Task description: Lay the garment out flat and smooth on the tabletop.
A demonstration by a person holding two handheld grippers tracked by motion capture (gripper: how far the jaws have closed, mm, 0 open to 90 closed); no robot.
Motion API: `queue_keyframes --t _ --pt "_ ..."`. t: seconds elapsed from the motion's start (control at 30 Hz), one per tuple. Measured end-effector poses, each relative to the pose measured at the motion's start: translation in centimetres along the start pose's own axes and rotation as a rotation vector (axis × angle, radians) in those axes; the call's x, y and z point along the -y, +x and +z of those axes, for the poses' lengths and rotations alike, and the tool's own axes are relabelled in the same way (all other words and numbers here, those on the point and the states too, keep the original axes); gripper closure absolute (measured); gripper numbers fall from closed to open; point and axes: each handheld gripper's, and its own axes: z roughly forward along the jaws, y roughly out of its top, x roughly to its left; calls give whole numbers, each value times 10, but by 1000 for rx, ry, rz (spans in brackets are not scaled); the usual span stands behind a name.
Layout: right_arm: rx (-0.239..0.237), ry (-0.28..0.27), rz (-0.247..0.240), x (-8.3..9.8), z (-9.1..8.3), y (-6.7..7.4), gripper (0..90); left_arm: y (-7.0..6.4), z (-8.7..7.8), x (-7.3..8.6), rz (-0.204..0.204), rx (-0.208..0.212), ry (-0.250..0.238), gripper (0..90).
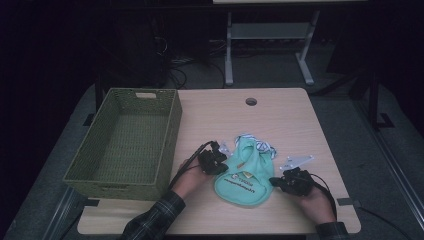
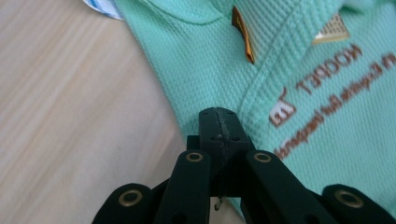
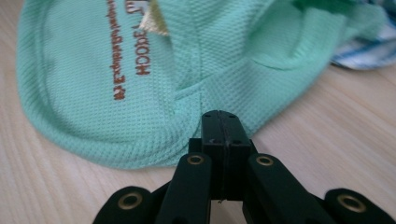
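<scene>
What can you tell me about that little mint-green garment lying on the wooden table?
The small mint-green knit garment looks like a waffle-textured cotton top with brown lettering, a small tan tag and a rounded hem. It lies flat and slightly rumpled on the light wooden table, right of the green woven basket, partly over a blue-striped cloth. The left gripper and right gripper, jaws shut, meet its side edges; whether they pinch fabric is unclear.
</scene>
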Motion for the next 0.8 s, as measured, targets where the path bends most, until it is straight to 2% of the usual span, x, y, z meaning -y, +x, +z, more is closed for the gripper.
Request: queue_keyframes --t 0.13,0.27,0.33,0.37,0.4,0.5,0.57,0.7,0.8 --pt "0 -9 16 3 -2 -7 900 -13 -5 7 5 39 10 897" --pt "3 -11 26 2 -2 -12 900 -27 -9 14 11 102 0 897" --pt "7 -10 21 2 -1 -12 900 -29 -10 15 0 120 -13 890" --pt "8 -10 21 1 -1 -11 899 -29 -10 15 -23 130 -27 881" --pt "10 -8 19 1 -1 -11 897 -27 -12 14 -10 128 -19 876" --pt "5 -15 14 1 -3 -9 873 -22 -15 13 -41 113 -50 869" --pt "-3 -28 15 0 -4 -8 857 -17 -19 12 -48 102 -62 850" --pt "-23 -40 18 -1 -6 -4 819 -12 -21 7 -59 80 -98 780" --pt "-34 -46 6 -2 -5 0 786 -11 -17 0 -54 75 -113 718"
